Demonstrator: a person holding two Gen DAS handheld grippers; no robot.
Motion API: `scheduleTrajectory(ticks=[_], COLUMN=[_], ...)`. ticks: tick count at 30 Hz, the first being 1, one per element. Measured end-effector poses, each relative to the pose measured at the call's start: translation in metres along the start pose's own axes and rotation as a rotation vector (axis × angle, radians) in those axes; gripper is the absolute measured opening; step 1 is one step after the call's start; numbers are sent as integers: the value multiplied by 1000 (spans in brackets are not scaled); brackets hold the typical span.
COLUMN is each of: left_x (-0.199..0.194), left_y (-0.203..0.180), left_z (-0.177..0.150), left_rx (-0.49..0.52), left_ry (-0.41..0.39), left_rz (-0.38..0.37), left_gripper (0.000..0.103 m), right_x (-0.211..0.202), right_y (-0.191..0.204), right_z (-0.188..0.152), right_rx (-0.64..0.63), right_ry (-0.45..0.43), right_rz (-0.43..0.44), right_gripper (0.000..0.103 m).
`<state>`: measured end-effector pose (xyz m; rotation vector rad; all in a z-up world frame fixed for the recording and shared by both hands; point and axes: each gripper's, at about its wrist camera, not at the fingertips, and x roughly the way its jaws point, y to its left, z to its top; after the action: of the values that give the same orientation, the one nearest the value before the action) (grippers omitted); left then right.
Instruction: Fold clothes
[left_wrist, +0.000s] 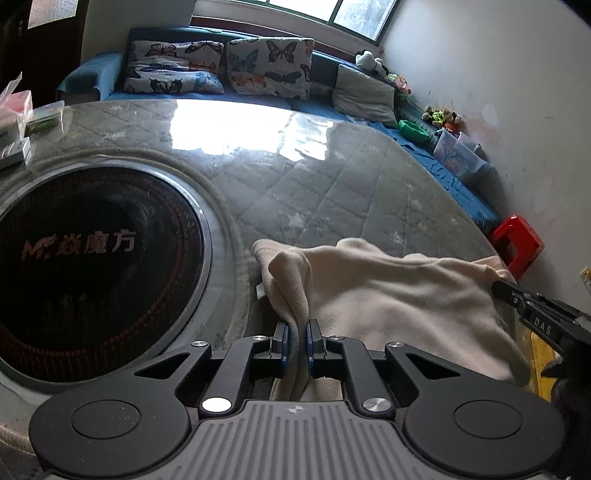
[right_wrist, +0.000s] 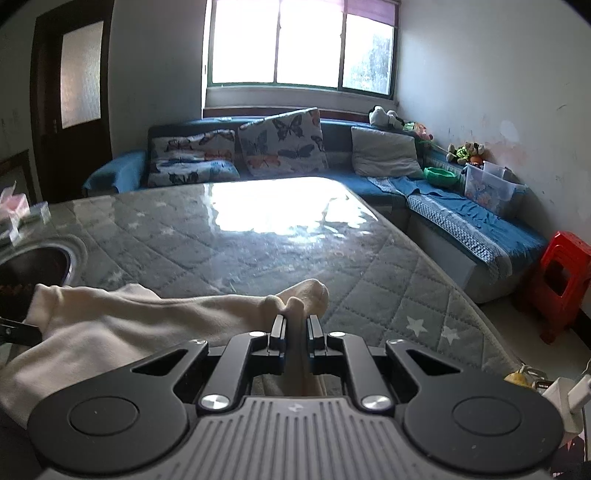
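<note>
A cream fleece garment (left_wrist: 388, 295) lies stretched across the near edge of a grey quilted table (left_wrist: 314, 192). My left gripper (left_wrist: 296, 334) is shut on a bunched fold at the garment's left end. In the right wrist view the same cream garment (right_wrist: 129, 317) runs leftward, and my right gripper (right_wrist: 296, 328) is shut on its other end, cloth pinched between the pads. The right gripper's black fingers (left_wrist: 532, 306) also show at the right edge of the left wrist view, clamped on the cloth. The cloth sags a little between the two grips.
A round black heater plate (left_wrist: 92, 266) is set into the table on the left. Small boxes and packets (left_wrist: 22, 125) sit at the far left corner. A blue sofa (right_wrist: 461, 210) with cushions wraps the far side, and a red stool (right_wrist: 561, 280) stands right.
</note>
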<state>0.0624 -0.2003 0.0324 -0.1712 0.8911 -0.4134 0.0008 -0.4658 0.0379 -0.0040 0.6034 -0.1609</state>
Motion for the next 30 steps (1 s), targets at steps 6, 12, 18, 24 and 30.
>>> scheduleTrajectory(ticks=[6,12,18,24,30], left_x=[2,-1,-5,-8,-11], left_y=[4,7,10,17,24], left_z=[-2,-1,-1,1,5], left_rx=[-9,-26,-22,-32,-36], left_ry=[10,11,-4,-15,-25], left_rz=[-7,-1,24,58,86], left_gripper=[11,17,20,25,25], right_x=[15,11,-15,-33,-35], right_y=[-4,-7,-5,8,11], right_z=[-4,-6,-9,-29,-43], right_rx=[-5,-4,-4,-12,-3], right_ry=[46,40,8,22,48], right_rz=[-10,-21,10,76,77], right_gripper=[10,12,13,13,13])
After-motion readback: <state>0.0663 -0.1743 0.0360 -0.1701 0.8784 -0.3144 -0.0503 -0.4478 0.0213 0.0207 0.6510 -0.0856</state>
